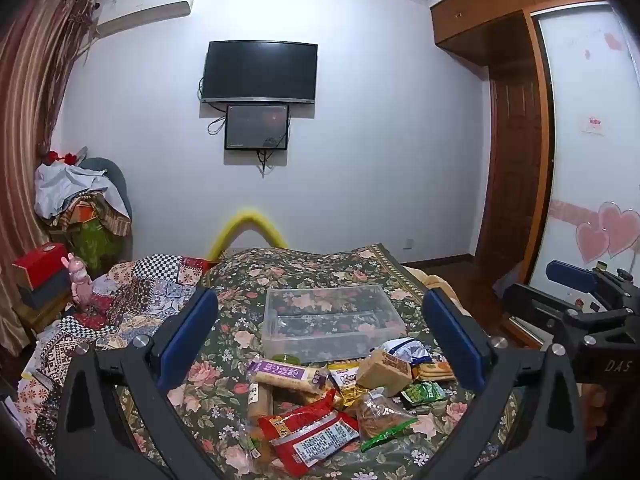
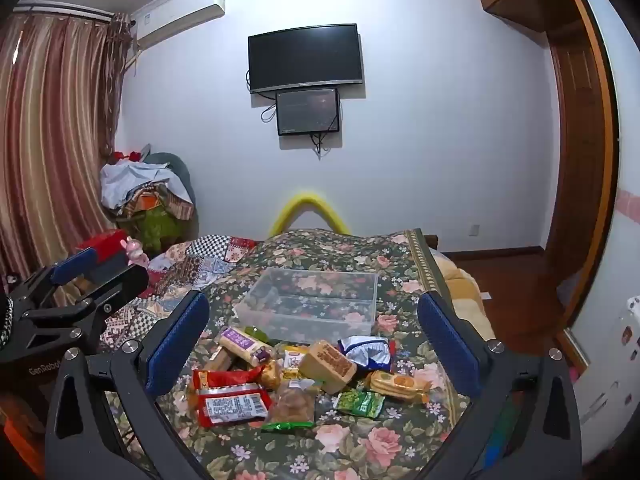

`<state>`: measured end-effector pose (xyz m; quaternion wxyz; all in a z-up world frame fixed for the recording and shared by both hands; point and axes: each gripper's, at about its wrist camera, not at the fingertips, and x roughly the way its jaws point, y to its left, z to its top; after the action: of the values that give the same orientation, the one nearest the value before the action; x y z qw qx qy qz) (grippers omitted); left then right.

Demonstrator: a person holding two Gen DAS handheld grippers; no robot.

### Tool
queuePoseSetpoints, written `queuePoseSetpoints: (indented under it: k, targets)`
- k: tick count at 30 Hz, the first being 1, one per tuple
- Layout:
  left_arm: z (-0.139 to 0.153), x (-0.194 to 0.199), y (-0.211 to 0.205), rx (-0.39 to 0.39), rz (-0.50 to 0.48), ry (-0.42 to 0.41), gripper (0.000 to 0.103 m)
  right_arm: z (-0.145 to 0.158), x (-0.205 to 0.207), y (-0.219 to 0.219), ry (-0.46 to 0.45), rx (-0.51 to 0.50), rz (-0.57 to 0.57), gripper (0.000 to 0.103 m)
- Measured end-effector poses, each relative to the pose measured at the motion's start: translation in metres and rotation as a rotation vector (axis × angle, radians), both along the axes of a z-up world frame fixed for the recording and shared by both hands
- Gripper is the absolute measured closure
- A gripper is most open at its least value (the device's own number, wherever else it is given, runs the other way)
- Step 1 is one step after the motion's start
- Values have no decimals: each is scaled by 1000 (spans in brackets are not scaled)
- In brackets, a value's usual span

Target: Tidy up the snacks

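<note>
Bedroom, white wall with a dark TV and a smaller screen under it, bed covered by a floral bedspread. Clear plastic bin sits mid-bed, looks empty, nothing in it that I can see. Snack pile lies just in front of it, loose and overlapping: red packet, purple-label cracker sleeve, tan boxed snack, small green packet, clear bag with brown snacks, blue-white crumpled wrapper. Left gripper hangs over the pile with fingers spread wide, holding nothing. Right gripper same, fingers wide apart, empty, above the pile. Step looks like the very start: no snack in the bin yet, both tools poised to choose a first item. Next move probably calls for dropping onto one top-lying item, tan box or red packet are the least buried, closing on it and carrying it forward into the bin; thin foil packets may slip or drag neighbours. Left view shows the right gripper's side at its right edge plus the wardrobe door with heart stickers. Right view shows the left gripper at its left edge, more curtain, and an orange-wrapped biscuit pack more plainly.
</note>
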<state>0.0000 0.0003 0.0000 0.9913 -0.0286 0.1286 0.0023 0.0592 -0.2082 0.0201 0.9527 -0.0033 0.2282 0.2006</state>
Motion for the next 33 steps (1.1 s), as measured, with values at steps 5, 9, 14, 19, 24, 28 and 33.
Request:
queuePoseSetpoints:
  k: [5, 9, 14, 19, 24, 28, 33]
  targets:
    - [1, 1, 1, -6, -7, -5, 0, 0, 0, 0, 3, -1, 1, 0]
    - [6, -1, -1, 7, -9, -9, 0, 1, -1, 0, 1, -2, -2, 0]
    - [3, -2, 1, 5, -12, -11, 0, 0, -1, 0, -1, -1, -4, 0]
    - [2, -2, 1, 8, -11, -10, 0, 1, -1, 0, 1, 3, -4, 0]
    - [4, -2, 2, 10, -10, -9, 0, 1, -3, -1, 1, 5, -3, 0]
    - [4, -2, 2, 11, -11, -10, 0, 2, -2, 0, 0, 5, -3, 0]
    - [4, -2, 1, 9, -10, -9, 0, 2, -1, 1, 0, 7, -3, 0]
